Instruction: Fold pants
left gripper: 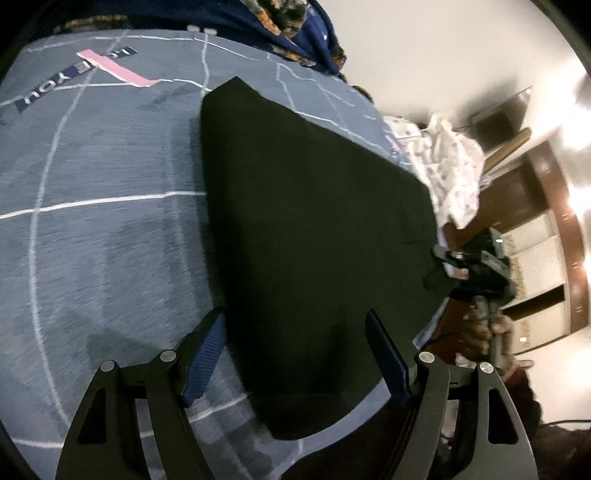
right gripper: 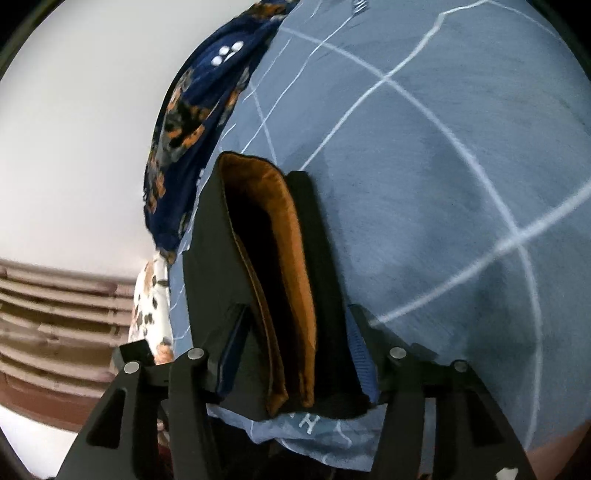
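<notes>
Black pants lie folded flat on a blue-grey bedsheet. My left gripper hovers open over their near end, one finger beside the left edge and one over the cloth. The right gripper shows small at the pants' far right edge. In the right wrist view the pants' waistband with its orange lining lies between the fingers of my right gripper. Its jaws stand apart and the pads do not squeeze the cloth.
A navy floral blanket is bunched at the head of the bed. A white patterned cloth lies at the bed's right edge, beside wooden furniture. The sheet spreads wide beside the pants.
</notes>
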Available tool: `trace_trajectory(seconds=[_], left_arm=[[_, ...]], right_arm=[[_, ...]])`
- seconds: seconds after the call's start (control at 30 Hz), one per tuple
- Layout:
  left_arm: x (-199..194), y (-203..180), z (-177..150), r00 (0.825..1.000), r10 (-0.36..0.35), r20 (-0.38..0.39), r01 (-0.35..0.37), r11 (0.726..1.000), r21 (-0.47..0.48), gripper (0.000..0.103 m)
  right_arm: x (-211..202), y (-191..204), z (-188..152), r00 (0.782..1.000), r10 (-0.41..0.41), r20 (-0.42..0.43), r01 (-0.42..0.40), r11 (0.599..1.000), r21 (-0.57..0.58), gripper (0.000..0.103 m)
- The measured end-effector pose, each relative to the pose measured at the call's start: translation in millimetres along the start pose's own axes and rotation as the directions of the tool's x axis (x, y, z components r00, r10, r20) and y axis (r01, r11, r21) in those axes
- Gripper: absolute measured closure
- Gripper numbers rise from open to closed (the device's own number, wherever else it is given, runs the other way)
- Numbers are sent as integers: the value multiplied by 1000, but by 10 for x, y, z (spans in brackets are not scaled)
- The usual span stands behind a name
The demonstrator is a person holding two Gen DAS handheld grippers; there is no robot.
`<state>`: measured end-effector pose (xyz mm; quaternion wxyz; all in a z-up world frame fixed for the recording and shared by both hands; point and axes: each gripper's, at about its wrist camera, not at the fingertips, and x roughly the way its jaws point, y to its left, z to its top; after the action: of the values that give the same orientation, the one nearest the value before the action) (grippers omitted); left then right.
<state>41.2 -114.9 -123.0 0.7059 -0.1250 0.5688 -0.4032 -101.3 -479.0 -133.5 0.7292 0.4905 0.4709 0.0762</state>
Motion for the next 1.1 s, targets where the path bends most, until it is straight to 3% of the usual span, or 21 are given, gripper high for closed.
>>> trace_trajectory(seconds=[0.13, 0.2, 0.23, 0.53, 0.77, 0.83, 0.87, 0.9, 1.0, 1.1], left_arm=[[37, 24, 38, 998, -57, -5, 57, 998, 5, 27], [67, 13, 73, 998, -66, -11, 66, 998, 16, 27], [78, 8, 91, 997, -74, -13, 74, 997, 21, 27], [170, 45, 245, 990, -134, -41, 135, 990, 30, 27], [207, -19, 295, 994, -91, -59, 95, 993, 70, 27], [228, -106, 293, 999, -25, -41, 29, 993, 113, 36], [242, -171, 267, 998, 59, -22, -54, 985, 162, 54], [256, -206, 274, 996, 92, -13, -89, 980, 179, 62], [188, -180, 257, 993, 118, 15, -119, 982, 149, 77], [85, -366, 186, 980, 182, 79, -195, 957, 216, 86]], right_arm=[[84, 47, 56, 991, 120, -51, -122, 992, -39, 48], [149, 42, 87, 994, 79, -75, -84, 994, -66, 49], [173, 34, 105, 995, 62, -83, -68, 995, -74, 57], [310, 183, 208, 993, 40, -109, -55, 990, -131, 53], [385, 232, 201, 995, 26, -99, -41, 987, -158, 56], [391, 217, 181, 996, 11, -86, -25, 987, -159, 66], [390, 202, 177, 997, 16, -78, -28, 988, -151, 67], [391, 195, 168, 997, 16, -71, -26, 989, -148, 69], [397, 220, 133, 999, 16, -50, -23, 991, -135, 71], [388, 252, 95, 998, 49, -34, -52, 993, -106, 75]])
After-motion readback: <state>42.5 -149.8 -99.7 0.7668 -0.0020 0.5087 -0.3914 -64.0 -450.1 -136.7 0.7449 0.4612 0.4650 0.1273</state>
